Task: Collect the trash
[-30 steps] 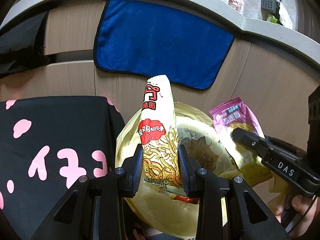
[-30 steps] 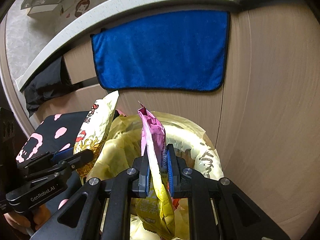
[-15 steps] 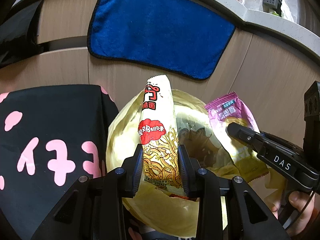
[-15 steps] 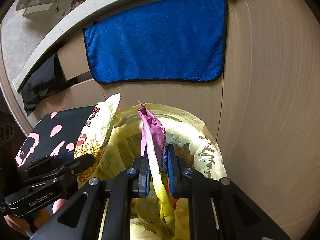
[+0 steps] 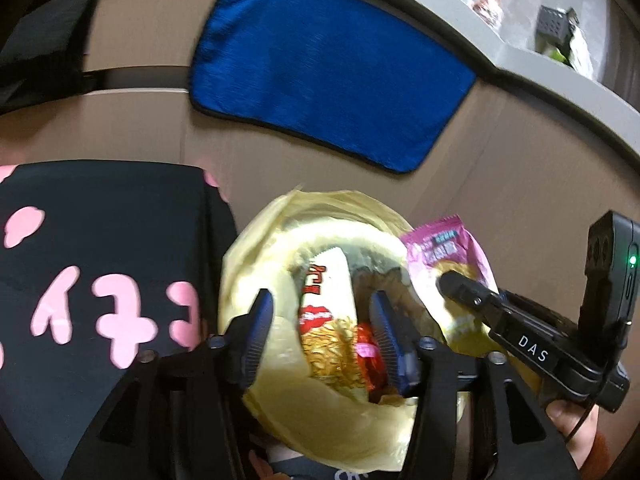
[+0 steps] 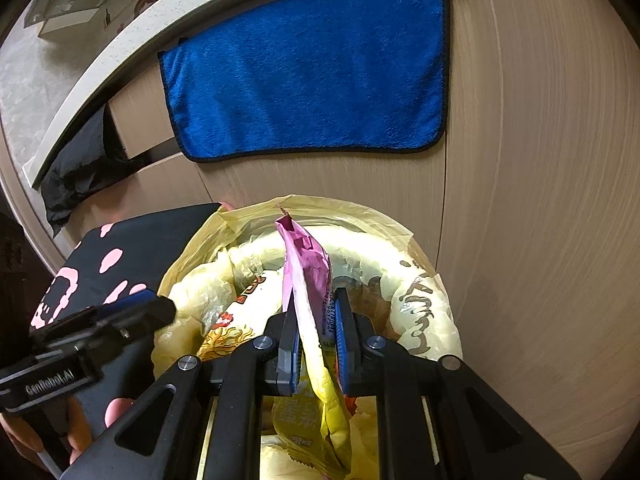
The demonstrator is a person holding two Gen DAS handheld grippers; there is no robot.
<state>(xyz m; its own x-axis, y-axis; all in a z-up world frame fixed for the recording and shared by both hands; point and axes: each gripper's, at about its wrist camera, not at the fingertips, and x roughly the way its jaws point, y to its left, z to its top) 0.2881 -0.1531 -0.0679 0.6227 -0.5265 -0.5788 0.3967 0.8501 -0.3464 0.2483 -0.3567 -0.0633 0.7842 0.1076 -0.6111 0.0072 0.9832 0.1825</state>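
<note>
Left gripper (image 5: 320,332) jaws spread wide apart, holding nothing. White-and-gold noodle snack wrapper with red print (image 5: 328,320) sits loose between the fingers, clear of both blue pads, lying inside the round bin lined with a pale yellow plastic bag (image 5: 256,248) directly ahead of and below the gripper. Red crumpled wrapper (image 5: 370,354) just beside it, toward the right finger.

Right gripper (image 6: 316,332) clamped on the pink-and-yellow crinkly snack packet (image 6: 308,268); packet stands edge-on between the pads, pink end up, yellow end hanging below the jaws over the bin mouth. From the left wrist view the same packet (image 5: 444,252) is at the bin's right rim, pinched by the right gripper's black finger.

Black fabric with pink cloud shapes (image 5: 100,280) left of the bin. Blue microfibre towel (image 6: 308,72) hangs on the wood-grain cabinet front (image 6: 540,200) ahead of both grippers, under a pale countertop edge (image 6: 120,48).
</note>
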